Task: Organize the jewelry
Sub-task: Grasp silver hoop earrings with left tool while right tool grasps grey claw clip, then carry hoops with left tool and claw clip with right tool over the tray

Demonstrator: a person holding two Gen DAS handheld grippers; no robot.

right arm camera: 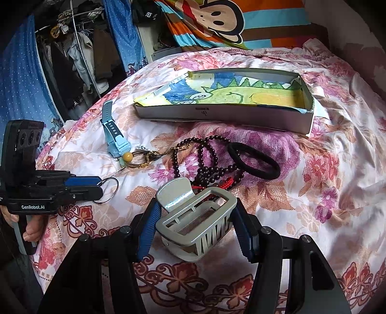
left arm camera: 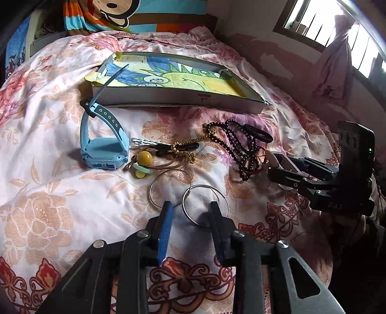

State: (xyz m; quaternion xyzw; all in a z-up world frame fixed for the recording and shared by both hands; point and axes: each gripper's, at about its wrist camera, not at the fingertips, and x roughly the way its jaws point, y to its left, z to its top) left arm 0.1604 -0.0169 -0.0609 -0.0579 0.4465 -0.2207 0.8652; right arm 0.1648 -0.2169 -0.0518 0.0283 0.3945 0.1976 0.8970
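Jewelry lies on a floral bedspread in front of a shallow grey box [left arm camera: 168, 96] lined with a coloured drawing [right arm camera: 217, 94]. My left gripper [left arm camera: 190, 207] is open, its fingers either side of the nearer of two silver hoop rings [left arm camera: 205, 205]. My right gripper [right arm camera: 195, 217] is shut on a silver hair claw clip [right arm camera: 193, 217]; it also shows in the left wrist view [left arm camera: 284, 164]. A blue watch [left arm camera: 103, 145], a gold chain [left arm camera: 185, 147], dark bead necklaces [left arm camera: 241, 149], a black hair tie [right arm camera: 253, 161] and a yellow bead charm [left arm camera: 144, 158] lie between.
A striped monkey-print pillow [right arm camera: 217, 21] lies behind the box. A clothes rack [right arm camera: 79, 53] stands beyond the bed's left edge. A wall and barred window [left arm camera: 337, 29] are on the right.
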